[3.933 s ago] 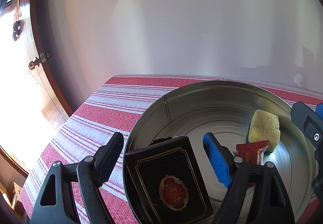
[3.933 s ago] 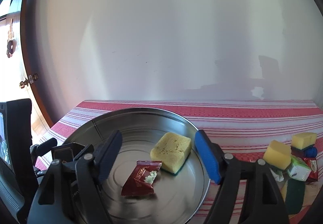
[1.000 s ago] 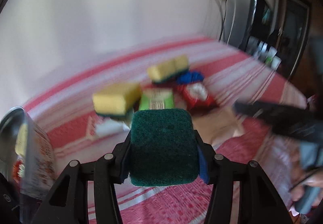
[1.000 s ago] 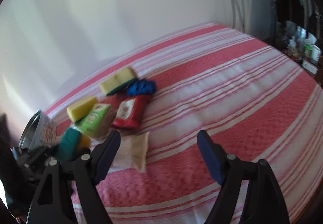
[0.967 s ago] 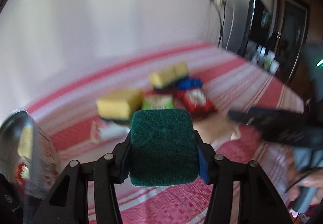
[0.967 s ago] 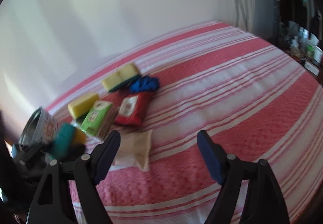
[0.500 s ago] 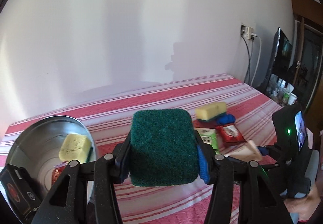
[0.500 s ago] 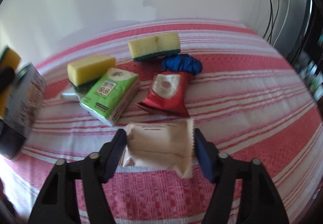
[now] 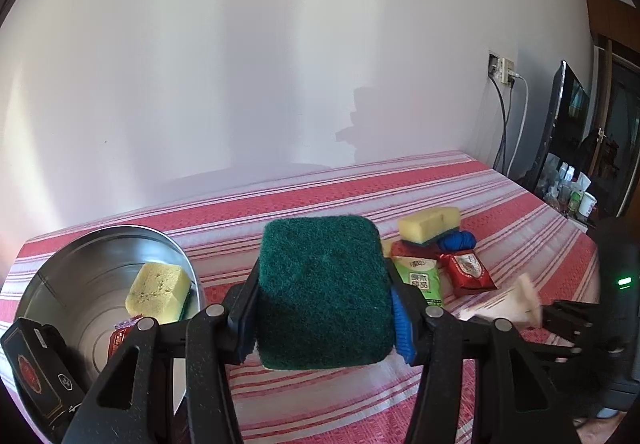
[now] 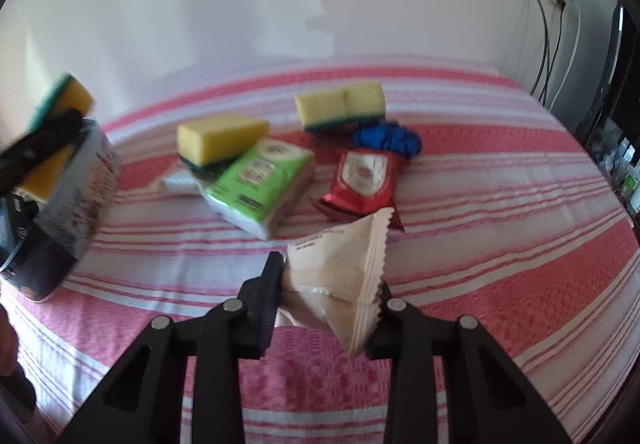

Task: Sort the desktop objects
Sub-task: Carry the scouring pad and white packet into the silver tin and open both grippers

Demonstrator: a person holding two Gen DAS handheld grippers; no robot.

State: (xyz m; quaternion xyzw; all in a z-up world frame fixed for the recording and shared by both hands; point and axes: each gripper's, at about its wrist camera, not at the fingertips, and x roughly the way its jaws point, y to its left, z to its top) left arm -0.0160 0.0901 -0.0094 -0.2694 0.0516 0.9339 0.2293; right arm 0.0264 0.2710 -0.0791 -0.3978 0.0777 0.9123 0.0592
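Now your right gripper (image 10: 326, 298) has pinched the beige packet (image 10: 340, 276) and lifted it off the cloth. Your left gripper (image 9: 322, 308) squeezes the green sponge (image 9: 324, 292) near the tin (image 9: 80, 244). Both can go in.

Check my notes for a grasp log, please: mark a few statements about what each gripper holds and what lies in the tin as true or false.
1. The left gripper is shut on a green-faced sponge. True.
2. The right gripper is open and holds nothing. False: it is shut on a beige packet.
3. A yellow sponge lies inside the round tin. True.
4. The red packet lies in the tin. False: it lies on the striped cloth, beside the green tissue pack.
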